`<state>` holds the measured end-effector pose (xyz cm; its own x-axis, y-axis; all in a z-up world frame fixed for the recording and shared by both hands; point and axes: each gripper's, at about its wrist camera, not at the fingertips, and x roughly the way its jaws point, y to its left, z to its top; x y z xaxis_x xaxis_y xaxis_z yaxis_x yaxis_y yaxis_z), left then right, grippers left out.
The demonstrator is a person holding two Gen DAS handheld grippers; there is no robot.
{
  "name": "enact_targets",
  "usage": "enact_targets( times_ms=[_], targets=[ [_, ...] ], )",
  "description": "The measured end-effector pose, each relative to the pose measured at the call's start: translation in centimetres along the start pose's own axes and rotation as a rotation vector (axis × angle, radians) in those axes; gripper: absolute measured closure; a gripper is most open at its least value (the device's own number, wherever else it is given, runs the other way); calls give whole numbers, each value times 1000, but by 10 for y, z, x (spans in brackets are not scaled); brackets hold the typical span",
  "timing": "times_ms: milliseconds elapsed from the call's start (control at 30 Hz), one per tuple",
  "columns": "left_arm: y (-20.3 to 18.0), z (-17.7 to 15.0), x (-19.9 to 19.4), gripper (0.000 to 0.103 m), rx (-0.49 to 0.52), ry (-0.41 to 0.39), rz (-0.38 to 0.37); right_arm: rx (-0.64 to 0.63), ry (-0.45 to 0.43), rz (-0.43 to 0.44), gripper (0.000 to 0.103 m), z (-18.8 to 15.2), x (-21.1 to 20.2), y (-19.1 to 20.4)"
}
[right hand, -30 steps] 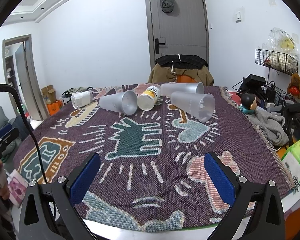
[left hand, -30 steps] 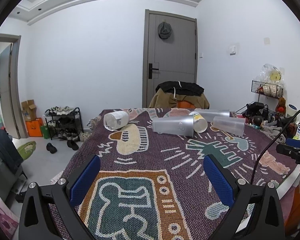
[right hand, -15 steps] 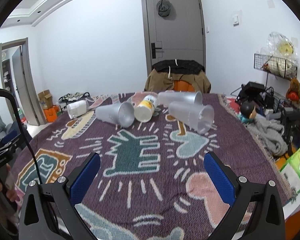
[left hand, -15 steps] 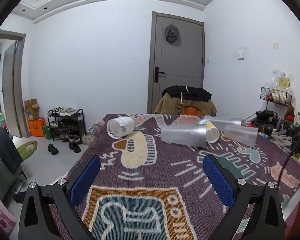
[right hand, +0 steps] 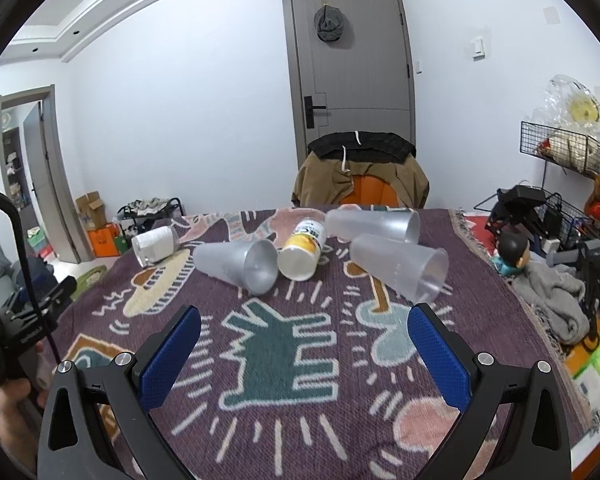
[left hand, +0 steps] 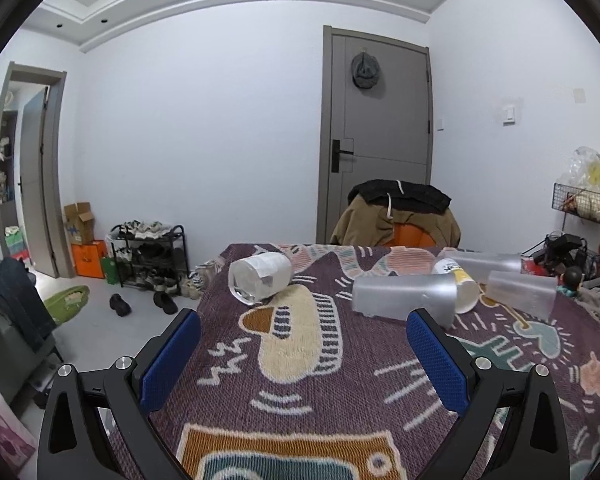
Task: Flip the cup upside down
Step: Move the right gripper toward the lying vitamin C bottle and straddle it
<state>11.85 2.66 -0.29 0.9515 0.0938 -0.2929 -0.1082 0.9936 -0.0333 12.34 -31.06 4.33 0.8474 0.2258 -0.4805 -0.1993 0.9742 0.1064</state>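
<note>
Several cups lie on their sides on a patterned purple tablecloth [left hand: 296, 380]. A clear cup with a white label [left hand: 259, 277] lies at the far left; it also shows in the right wrist view [right hand: 154, 245]. Three frosted cups [right hand: 238, 265] [right hand: 400, 266] [right hand: 374, 224] and a white-and-yellow paper cup [right hand: 302, 250] lie in the middle. My left gripper [left hand: 303, 358] is open and empty, short of the labelled cup and a frosted cup [left hand: 404, 296]. My right gripper [right hand: 304, 354] is open and empty, short of the cluster.
A chair draped with jackets [right hand: 360, 172] stands behind the table's far edge. A doll [right hand: 512, 250], grey cloth [right hand: 556, 304] and wire racks crowd the right side. The other handle and a hand [right hand: 16, 344] show at the left in the right wrist view.
Both grippers have moved forward over the table toward the cups. The left wrist view has swung so the labelled cup sits nearer. The cups have not moved.
</note>
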Motion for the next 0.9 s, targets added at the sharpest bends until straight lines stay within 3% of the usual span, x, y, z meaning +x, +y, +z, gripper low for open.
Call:
enact_targets(
  times_ms=[233, 633, 900],
  targets=[
    [-10, 12, 31, 0, 38, 47, 7, 17, 20, 52, 0, 26, 28, 2],
    [-31, 32, 75, 0, 55, 161, -54, 15, 124, 77, 1, 65, 96, 3],
    [-46, 51, 97, 0, 56, 220, -65, 64, 268, 126, 7, 86, 152, -1]
  ],
)
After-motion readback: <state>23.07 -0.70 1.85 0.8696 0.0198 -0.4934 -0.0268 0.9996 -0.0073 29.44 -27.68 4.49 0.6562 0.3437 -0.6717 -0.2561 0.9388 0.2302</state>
